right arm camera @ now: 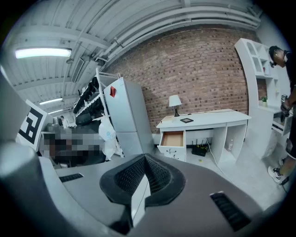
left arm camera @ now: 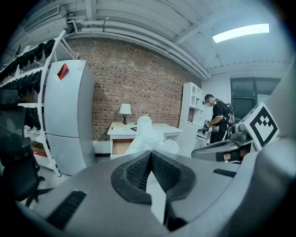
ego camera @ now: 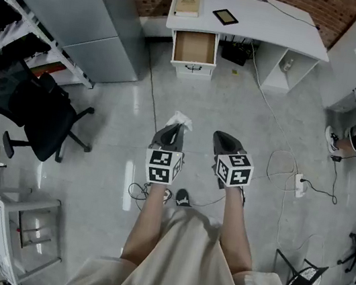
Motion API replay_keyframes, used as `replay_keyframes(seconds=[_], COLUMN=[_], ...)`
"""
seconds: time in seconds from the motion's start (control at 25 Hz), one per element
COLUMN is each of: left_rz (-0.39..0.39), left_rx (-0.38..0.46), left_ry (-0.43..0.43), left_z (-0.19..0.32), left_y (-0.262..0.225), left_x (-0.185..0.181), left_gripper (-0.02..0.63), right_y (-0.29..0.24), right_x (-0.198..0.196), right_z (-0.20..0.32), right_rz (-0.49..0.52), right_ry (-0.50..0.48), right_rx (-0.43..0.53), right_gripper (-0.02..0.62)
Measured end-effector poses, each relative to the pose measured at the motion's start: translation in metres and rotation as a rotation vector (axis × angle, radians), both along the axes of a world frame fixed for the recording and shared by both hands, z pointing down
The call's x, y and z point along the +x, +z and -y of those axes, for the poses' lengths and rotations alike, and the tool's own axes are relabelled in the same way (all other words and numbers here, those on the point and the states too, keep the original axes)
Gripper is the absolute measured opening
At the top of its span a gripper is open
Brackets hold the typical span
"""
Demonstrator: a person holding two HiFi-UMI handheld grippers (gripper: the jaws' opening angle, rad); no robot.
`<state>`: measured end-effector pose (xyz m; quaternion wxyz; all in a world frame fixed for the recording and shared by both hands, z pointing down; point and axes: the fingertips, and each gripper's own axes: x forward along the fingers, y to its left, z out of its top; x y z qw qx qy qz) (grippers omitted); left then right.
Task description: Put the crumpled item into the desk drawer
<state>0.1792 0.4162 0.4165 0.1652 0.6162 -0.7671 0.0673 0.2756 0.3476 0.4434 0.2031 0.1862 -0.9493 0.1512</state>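
At far left a grey refrigerator point(ego camera: 78, 11) with a red tag stands near a black office chair point(ego camera: 30, 109). We stand mid-room on the pale floor point(ego camera: 124, 101), well apart from the white bench point(ego camera: 268, 18) against the brick wall.

The left claw point(ego camera: 175, 129) is clamped on the crumpled item point(ego camera: 181, 119), a white wad of paper or tissue that bulges out past the jaw tips. The left gripper view shows the pads closed tight on it.

The open desk drawer point(ego camera: 195, 47) lies almost straight ahead of this claw, under the bench's left end. It is pulled out toward us with its bare brown bottom facing up. We judge the coming move to be a carry forward, then over the drawer front and down. The left claw is in line with it and loaded. The wad shows no clear long axis.

Just beside it to the right, the right claw point(ego camera: 225, 140) hangs with its jaws pressed together on nothing.

On the bench top lie a book point(ego camera: 187, 5) and a dark tablet point(ego camera: 225, 16). We can read no brand or writing, only the square markers on the claws' cubes.
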Motion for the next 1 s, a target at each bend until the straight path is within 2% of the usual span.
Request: replay_keyframes(seconds=[0.2, 0.36, 0.44, 0.64, 1.0], left_rz=[0.001, -0.030, -0.044, -0.065, -0.080], left_rx=[0.003, 0.006, 0.006, 0.007, -0.013], left_ry=[-0.001, -0.009, -0.018, -0.059, -0.104], left_z=[-0.003, -0.008, -0.011, -0.016, 0.024], left_y=[0.002, 0.008, 0.011, 0.019, 0.037], left_x=[-0.013, -0.020, -0.026, -0.046, -0.092], left_gripper=[0.015, 0.015, 0.015, 0.015, 0.015], right_y=[0.000, 0.009, 0.012, 0.008, 0.024], right_x=[-0.006, 0.010, 0.015, 0.001, -0.047], right_z=[0.002, 0.020, 0.024, 0.021, 0.059], right_rz=[0.005, -0.039, -0.039, 0.071, 0.110], right_ry=[0.017, 0.133, 0.158, 0.104, 0.003], right_rx=[0.007, 0.033, 0.025, -0.041, -0.108], right_gripper=[0.021, 0.021, 0.021, 0.021, 0.022])
